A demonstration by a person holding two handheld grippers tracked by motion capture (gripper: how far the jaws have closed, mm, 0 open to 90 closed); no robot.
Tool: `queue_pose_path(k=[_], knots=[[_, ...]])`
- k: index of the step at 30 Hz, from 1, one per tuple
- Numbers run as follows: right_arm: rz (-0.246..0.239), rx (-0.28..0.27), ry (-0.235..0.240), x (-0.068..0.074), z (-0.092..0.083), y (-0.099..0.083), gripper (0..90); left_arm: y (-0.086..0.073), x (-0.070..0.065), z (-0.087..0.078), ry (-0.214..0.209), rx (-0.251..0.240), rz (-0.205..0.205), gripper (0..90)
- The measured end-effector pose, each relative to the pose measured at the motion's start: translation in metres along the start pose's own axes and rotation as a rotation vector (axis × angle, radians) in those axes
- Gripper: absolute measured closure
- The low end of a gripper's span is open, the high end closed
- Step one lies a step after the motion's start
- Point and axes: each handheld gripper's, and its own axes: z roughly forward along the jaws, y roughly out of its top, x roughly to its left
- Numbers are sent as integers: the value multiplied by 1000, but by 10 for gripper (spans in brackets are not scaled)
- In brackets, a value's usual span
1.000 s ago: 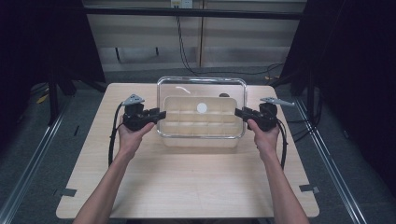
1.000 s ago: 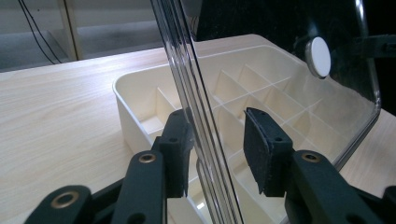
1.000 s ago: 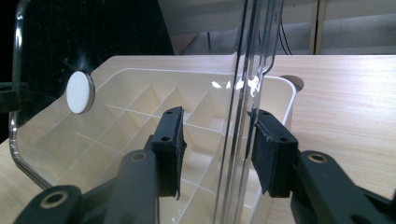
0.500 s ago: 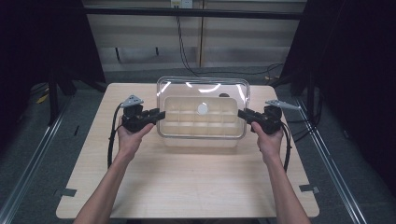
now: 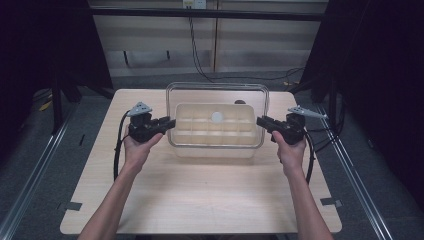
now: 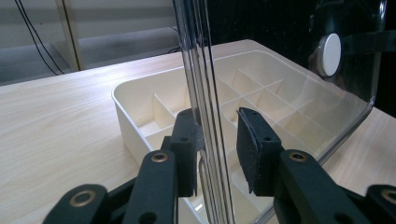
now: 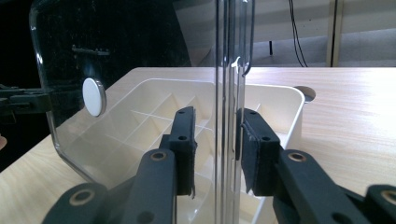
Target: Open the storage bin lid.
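A cream compartment box (image 5: 215,150) sits on the table's middle. Its clear lid (image 5: 216,92), with a white disc (image 5: 217,117) on it, stands raised and tilted over the box. My left gripper (image 5: 170,122) grips the lid's left edge, and my right gripper (image 5: 260,121) grips its right edge. In the left gripper view the lid's edge (image 6: 201,70) runs up between the pads of the left gripper (image 6: 217,140), above the box (image 6: 135,100). The right gripper view shows the lid (image 7: 140,56) between the pads of the right gripper (image 7: 217,140), with the box (image 7: 280,100) below.
The wooden table (image 5: 200,200) has bare room in front of the box and at both sides. A small round hole (image 5: 240,102) lies in the tabletop behind the box. Dark floor and rails surround the table.
The lid has tilted a little, and a glare on its top edge came and went. My right gripper has shifted slightly outward. The box has stayed put.
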Motion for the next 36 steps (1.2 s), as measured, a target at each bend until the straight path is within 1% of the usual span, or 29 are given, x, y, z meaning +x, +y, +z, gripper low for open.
queue_pose_path(k=[5,7,8,9,10,12,13,14,18,19,25,29,36], knots=[[-7,-13,5,4,-5,0,694,0,0,-2,1,-4,-8,698],[-4,-22,9,6,-7,1,697,0,0,-3,1,0,-4,700],[-4,-22,9,6,-7,1,697,0,0,-3,-5,0,-6,700],[-10,-25,7,7,-8,2,696,0,1,-5,-18,-5,-21,711],[-10,-26,10,7,-8,2,696,0,1,-5,-18,-5,-21,713],[-6,-30,18,8,-9,2,696,1,1,-8,-15,-15,-15,715],[-12,-30,20,9,-8,2,694,2,1,-11,-13,-20,-13,717],[-14,-30,18,10,-8,2,693,3,1,-12,-17,-23,-14,720],[-15,-32,23,11,-9,3,694,3,0,-14,-15,-29,-16,722],[-20,-33,23,13,-10,4,694,4,0,-16,-15,-29,-15,722],[-28,-39,35,15,-15,6,694,6,-5,-22,-24,-40,-7,723],[-28,-39,41,15,-17,7,695,7,-7,-24,-31,-34,6,723],[-37,-34,44,16,-20,7,694,7,-9,-28,-30,-35,6,729]])
